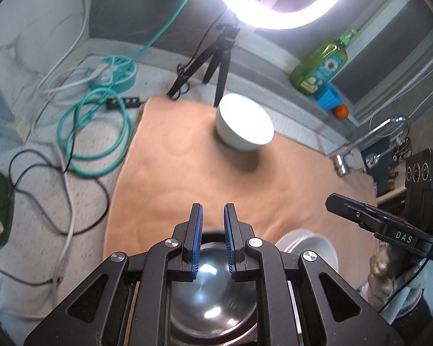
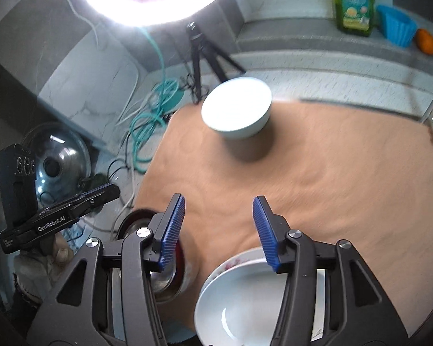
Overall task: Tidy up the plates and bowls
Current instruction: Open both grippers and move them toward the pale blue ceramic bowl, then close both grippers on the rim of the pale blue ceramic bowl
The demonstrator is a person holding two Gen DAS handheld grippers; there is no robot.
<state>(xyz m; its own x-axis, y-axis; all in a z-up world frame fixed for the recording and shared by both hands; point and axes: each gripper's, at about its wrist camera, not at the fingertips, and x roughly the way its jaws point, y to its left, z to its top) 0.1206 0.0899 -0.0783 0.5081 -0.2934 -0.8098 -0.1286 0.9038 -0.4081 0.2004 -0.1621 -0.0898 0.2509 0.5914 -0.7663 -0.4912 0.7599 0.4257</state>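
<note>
With the left gripper [image 1: 212, 219] nearly clenched on nothing and the right gripper [image 2: 218, 216] released, a careless reach could tip the white bowl [image 2: 236, 108] at twelve o'clock.

My left claw [image 1: 212, 216] is black with blue ribbed pads, and my right claw [image 2: 218, 210] wears the same black frame and blue ridged pads. Under the left one sits a shiny silver steel bowl [image 1: 213, 297] with a dark red rim. Near my right claw the stacked plates [image 2: 245, 297] are white, the lower one with small reddish flecks at its edge. The mat [image 1: 187, 173] beneath is plain peach-tan, faintly marked with ring shapes. The far bowl [image 1: 244, 122] is white to pale grey. The countertop [image 1: 43, 201] is pale grey, speckled dark. At far left lies a teal cable [image 1: 98, 132]. At far right stand a green soap bottle [image 1: 320, 63] with a daisy label, a bright blue ribbed cup [image 1: 329, 96] and an orange fruit [image 1: 341, 111].
</note>
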